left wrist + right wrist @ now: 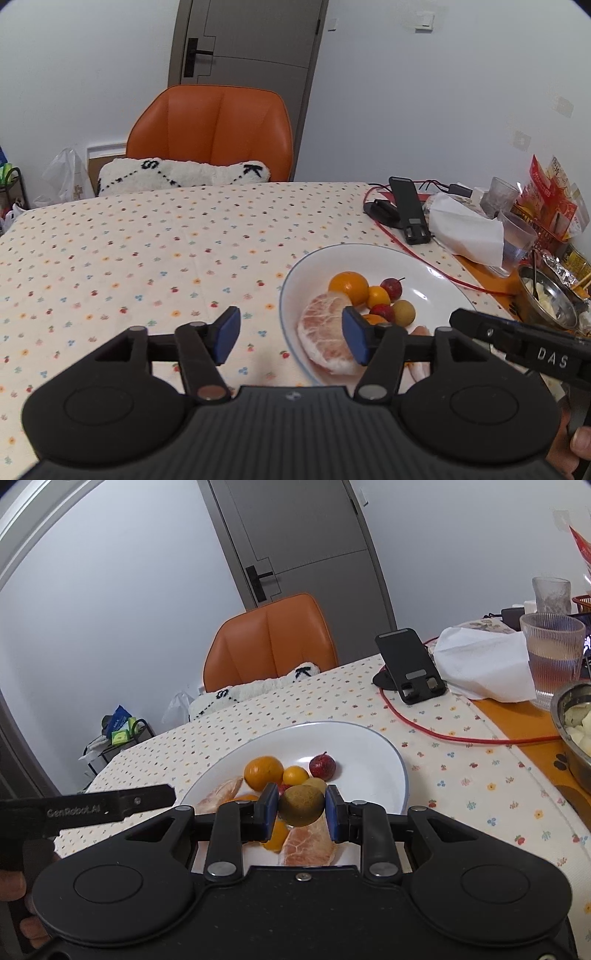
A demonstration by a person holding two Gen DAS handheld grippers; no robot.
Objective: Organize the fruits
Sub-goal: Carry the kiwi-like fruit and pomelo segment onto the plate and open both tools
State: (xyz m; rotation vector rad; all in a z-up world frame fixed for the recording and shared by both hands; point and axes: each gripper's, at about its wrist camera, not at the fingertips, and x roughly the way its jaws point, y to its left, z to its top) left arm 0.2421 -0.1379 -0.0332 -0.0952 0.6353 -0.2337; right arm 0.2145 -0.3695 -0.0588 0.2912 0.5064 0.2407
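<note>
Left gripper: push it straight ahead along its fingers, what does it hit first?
Probably nothing soon. The left gripper is open over bare tablecloth; the white plate and peeled pomelo sit just right of that line, near its right finger. Farther ahead: the table edge and orange chair. Depth is unclear.

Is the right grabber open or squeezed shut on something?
Shut. The right gripper pinches a brownish-green fruit between both blue pads, above the white plate.

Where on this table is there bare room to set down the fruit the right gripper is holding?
The tablecloth is bare left of the white plate, up to the orange chair. The far half of the plate is bare too. It's crowded right of the plate: phone stand, tissue, glasses, red cable.
</note>
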